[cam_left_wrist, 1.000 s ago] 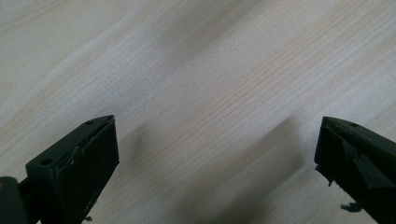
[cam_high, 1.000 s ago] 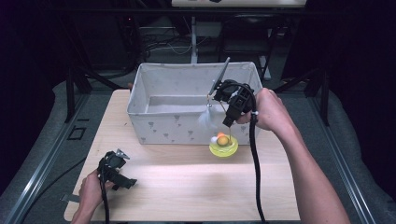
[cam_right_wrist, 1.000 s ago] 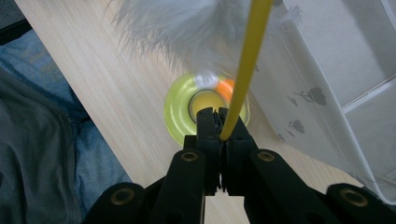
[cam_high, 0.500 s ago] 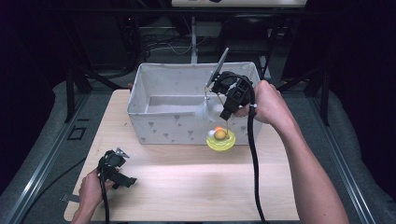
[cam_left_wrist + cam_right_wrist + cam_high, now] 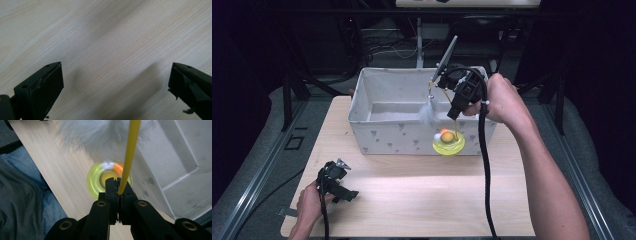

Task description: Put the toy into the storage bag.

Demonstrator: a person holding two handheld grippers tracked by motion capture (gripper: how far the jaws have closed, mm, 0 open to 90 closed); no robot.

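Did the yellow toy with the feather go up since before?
Yes. The yellow toy has risen: its disc now hangs higher against the front wall of the white bin, lifted by the right hand-held gripper, which pinches its yellow stick.

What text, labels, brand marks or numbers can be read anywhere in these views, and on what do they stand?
None can be read in any view.
Fabric bin: small grey printed shapes on its walls, a pattern, not letters.
Yellow toy, its yellow stick and feather: no markings visible.
Right claw, shut on the stick: no label.
Left claw, open over the wooden table: no label.
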